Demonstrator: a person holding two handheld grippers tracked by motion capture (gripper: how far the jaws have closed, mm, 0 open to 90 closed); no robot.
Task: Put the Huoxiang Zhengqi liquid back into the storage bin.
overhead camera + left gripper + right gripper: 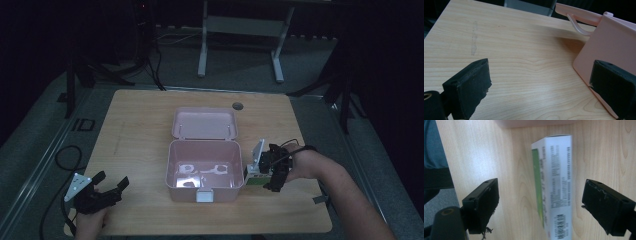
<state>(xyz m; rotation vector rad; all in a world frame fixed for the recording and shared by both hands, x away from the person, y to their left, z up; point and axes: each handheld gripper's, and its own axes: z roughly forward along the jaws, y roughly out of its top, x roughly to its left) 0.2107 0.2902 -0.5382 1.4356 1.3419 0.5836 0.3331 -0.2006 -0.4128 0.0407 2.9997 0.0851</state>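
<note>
A pink box (169, 167) stands open at the table's middle, its lid (205, 123) laid back behind it. Pale shapes lie on its floor; I cannot tell what they are. A white-and-green carton (255, 178) lies on the wood just right of the box. My right gripper (267, 172) hovers over it, open. In the right gripper view the carton (556, 177) lies lengthwise between the spread jaws of the right gripper (541, 200), touching neither. My left gripper (112, 179) rests open near the front left edge. The left gripper (540, 80) has bare wood between its jaws, with the box wall (614, 42) at right.
The wooden table (135, 130) has a round cable hole (237, 106) at its back. A white latch (204, 195) sits on the box front. A black cable (62, 157) loops on the floor at left. White desk legs (202, 55) stand beyond the table.
</note>
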